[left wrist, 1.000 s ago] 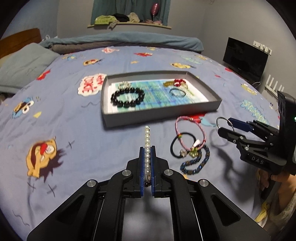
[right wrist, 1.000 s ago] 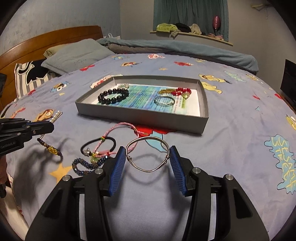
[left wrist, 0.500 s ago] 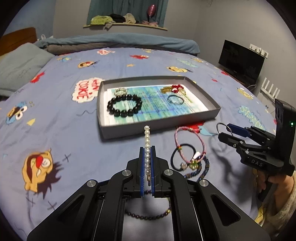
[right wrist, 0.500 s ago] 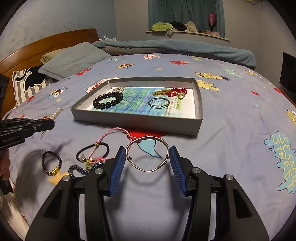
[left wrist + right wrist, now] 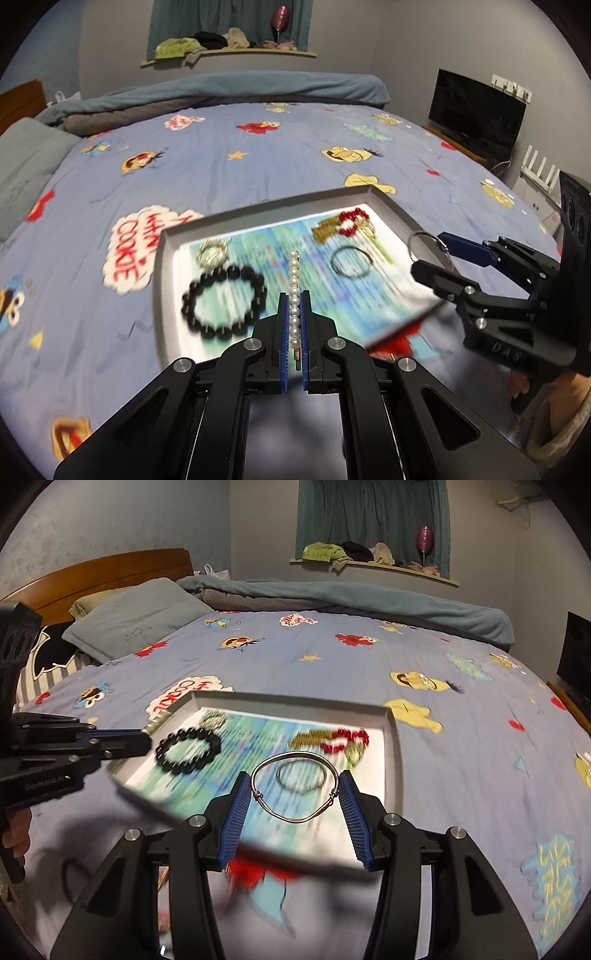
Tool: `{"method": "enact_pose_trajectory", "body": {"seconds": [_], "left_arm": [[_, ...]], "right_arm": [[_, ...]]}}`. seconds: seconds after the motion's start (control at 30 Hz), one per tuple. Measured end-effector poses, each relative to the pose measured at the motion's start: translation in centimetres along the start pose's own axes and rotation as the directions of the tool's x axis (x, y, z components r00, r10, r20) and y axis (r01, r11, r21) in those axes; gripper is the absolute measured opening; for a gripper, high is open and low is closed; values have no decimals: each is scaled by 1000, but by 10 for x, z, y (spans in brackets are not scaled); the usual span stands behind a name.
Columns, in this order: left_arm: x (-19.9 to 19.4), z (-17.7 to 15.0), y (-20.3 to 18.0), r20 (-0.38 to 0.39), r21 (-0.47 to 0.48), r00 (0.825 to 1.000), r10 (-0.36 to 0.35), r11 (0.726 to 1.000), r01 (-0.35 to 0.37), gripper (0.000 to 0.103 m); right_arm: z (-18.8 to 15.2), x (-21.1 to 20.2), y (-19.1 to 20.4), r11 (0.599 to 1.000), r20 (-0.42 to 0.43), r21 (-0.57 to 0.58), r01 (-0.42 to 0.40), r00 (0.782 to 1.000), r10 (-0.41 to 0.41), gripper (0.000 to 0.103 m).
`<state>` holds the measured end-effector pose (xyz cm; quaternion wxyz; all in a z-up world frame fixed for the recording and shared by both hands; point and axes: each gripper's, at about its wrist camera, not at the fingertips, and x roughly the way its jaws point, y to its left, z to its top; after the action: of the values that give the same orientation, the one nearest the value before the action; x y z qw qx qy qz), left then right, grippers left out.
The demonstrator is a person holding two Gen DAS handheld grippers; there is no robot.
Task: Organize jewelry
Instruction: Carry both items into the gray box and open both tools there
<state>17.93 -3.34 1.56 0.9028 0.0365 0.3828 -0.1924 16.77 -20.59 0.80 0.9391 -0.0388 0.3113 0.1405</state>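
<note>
Pearl strand (image 5: 294, 291) and silver bangle (image 5: 294, 787), pinched in your left hand-held gripper (image 5: 294, 332) and right hand-held gripper (image 5: 294, 812), have moved from bed (image 5: 229, 155) to above the tray (image 5: 162, 280); release next.

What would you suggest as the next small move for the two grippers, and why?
Probably lower both a little, then open. The left gripper is shut on the pearl strand and the right gripper grips the silver bangle; both pieces appear to hang over the grey tray, near the black bead bracelet already inside. Motion blur leaves their height unclear.
</note>
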Motion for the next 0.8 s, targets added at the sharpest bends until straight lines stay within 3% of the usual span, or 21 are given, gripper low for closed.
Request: {"method": "enact_pose_trajectory", "body": {"seconds": [0.23,0.47,0.8], "left_arm": [[60,36,19,-87,44,996,7,999,-3,6],[105,45,34,-175,90,985,-3,996,19,6],[125,40,30,-214,121,977,-11,992,38,6]], "right_arm": [[33,57,6,998,-55,-63,-1,998,-2,49],[41,109,9,995,-195,-103,-16,981,-4,49],[34,133,9,995,-303,-100,-14,953,-17,49]]}}
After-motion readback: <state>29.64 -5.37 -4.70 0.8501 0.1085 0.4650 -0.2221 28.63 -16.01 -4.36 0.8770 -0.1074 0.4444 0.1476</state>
